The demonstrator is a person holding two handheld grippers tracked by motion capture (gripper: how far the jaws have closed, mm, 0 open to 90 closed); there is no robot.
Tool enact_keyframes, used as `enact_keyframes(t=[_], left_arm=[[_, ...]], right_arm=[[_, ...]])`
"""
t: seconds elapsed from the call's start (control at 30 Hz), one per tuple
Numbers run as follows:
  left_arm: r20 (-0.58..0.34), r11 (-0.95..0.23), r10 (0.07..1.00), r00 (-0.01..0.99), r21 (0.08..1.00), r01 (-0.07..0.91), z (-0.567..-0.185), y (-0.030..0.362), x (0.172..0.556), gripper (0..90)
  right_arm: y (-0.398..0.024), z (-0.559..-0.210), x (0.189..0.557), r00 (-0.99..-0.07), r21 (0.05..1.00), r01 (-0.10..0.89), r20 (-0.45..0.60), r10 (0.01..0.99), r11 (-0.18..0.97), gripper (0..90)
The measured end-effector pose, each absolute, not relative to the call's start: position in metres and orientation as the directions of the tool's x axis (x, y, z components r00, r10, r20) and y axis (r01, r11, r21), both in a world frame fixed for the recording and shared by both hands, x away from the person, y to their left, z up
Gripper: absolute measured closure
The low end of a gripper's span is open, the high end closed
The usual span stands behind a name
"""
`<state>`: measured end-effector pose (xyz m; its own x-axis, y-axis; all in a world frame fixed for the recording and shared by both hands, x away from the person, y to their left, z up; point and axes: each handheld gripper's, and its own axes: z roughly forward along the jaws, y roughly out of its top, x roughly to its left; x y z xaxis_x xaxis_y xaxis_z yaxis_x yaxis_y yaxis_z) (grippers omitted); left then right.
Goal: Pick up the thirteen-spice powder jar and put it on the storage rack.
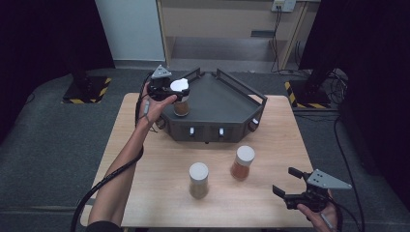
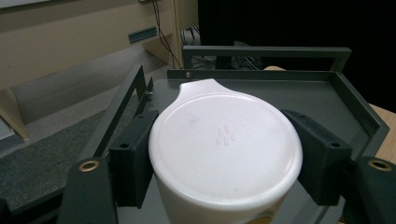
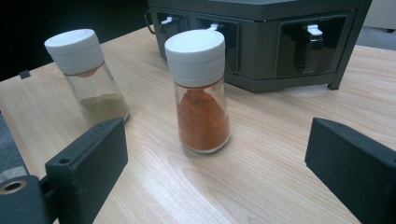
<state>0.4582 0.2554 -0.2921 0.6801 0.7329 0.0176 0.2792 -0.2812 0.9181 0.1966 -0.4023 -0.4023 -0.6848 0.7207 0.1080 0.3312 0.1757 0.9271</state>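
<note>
The left gripper (image 1: 170, 93) squeezes a spice jar (image 1: 181, 99) by its white lid (image 2: 225, 140). One black pad presses on each side of the lid. The jar sits right under the gripper, on the top shelf of the dark rack (image 1: 220, 104), close to the shelf's near corner.

The right gripper (image 1: 291, 186) is wide open and holds nothing. An orange jar (image 3: 201, 91) stands on the worktop (image 1: 270, 203) straight ahead of it, a little way off. A greenish jar (image 3: 88, 74) stands farther off to its left.

What could go wrong? The lid is round and smooth, so the jar may slip out or tip if the hand tilts. If the gripper lets go too near the shelf edge, the jar may fall off. The right gripper may bump the orange jar and knock it over if it comes in too fast.
</note>
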Motion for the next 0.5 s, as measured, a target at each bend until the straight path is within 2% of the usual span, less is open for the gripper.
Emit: enact_keyframes(t=[0.5], left_arm=[[0.017,-0.279,0.736,0.677,0.919,0.28,-0.2926,0.2551,0.4578,29.9]], right_arm=[[-0.4023,-0.4023,0.1967,-0.685,0.927,0.331,0.108,0.72,0.176,6.2]])
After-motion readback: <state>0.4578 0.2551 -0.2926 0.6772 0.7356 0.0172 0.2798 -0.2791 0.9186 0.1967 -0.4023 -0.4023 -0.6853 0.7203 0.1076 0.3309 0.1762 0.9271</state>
